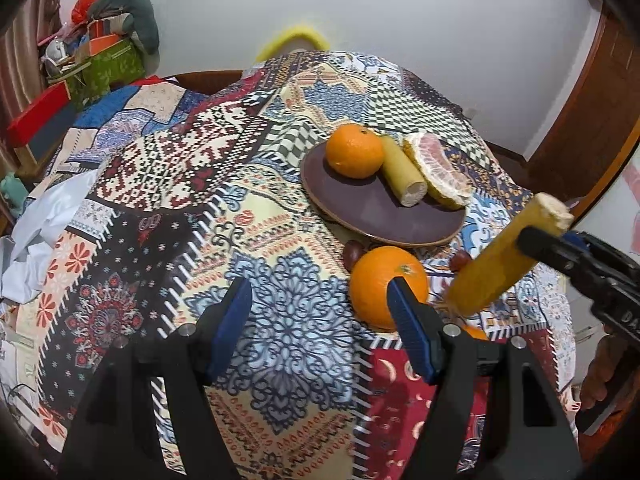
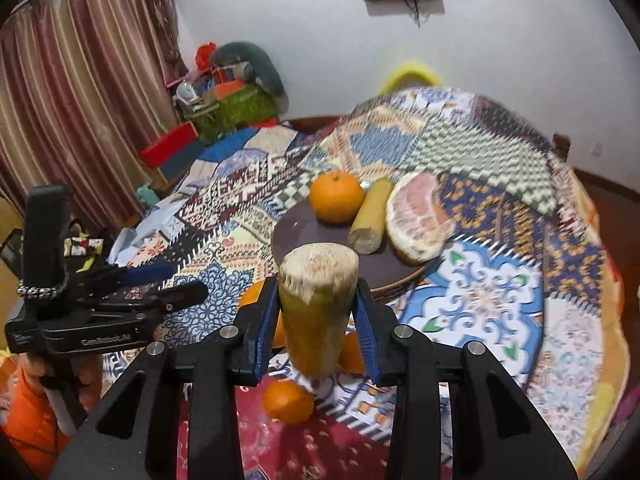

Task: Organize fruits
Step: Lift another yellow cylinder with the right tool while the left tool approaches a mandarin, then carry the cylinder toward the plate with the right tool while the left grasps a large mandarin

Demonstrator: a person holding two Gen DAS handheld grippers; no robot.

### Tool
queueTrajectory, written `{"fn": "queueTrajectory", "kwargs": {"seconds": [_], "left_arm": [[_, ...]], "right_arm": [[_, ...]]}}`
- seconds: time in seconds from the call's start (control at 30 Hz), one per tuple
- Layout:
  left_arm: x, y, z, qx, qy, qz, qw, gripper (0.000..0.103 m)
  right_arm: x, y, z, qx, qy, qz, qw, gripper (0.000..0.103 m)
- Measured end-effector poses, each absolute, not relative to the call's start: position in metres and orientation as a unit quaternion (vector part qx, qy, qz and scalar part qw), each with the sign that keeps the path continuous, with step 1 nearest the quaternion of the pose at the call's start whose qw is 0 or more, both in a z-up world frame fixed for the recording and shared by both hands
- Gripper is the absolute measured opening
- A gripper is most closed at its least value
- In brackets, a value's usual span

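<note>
Right gripper clamps yellow stalk, hiding oranges behind; left gripper fingers apart, orange at 1 o'clock partly covered.

A patterned cloth, matt and woven-looking, is spread over the counter. A smooth brown plate with a dull sheen is seen right of centre. The oranges show dimpled, slightly glossy peel. The hand-held gripper is made of matt black plastic with ribbed blue pads and metal pins.

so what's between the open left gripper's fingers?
Only patterned tablecloth, seen in the left wrist view. The nearest round orange sits just behind the left gripper's right fingertip, untouched.
</note>
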State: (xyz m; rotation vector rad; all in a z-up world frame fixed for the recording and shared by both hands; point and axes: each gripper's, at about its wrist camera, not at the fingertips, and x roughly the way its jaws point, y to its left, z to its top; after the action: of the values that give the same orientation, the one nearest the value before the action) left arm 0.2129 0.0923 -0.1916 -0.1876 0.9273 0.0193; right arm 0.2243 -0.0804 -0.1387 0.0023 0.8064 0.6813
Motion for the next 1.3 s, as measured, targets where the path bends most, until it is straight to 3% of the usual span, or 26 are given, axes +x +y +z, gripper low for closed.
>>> {"fn": "queueTrajectory", "kwargs": {"seconds": [0.37, 1.0, 1.17, 1.3], "left_arm": [[0.224, 0.063, -0.202, -0.082, 0.465, -0.021, 0.881, 0.070], [0.263, 0.045, -0.241, -0.102, 0.492, -0.012, 0.865, 0.070], [0.265, 0.053, -0.244, -0.144, 0.495, -0.025, 0.857, 0.064], [0.259, 0.046, -0.240, -0.109, 0.492, -0.020, 0.864, 0.063]], "right_arm": [[0.217, -0.123, -0.108, -0.013, 0.334, 0.271, 0.903, 0.033], [0.230, -0.142, -0.138, 0.000, 0.368, 0.263, 0.892, 0.033], [0.232, -0.138, -0.132, 0.001, 0.362, 0.267, 0.893, 0.033], [0.234, -0.135, -0.126, 0.002, 0.355, 0.269, 0.895, 0.033]]}}
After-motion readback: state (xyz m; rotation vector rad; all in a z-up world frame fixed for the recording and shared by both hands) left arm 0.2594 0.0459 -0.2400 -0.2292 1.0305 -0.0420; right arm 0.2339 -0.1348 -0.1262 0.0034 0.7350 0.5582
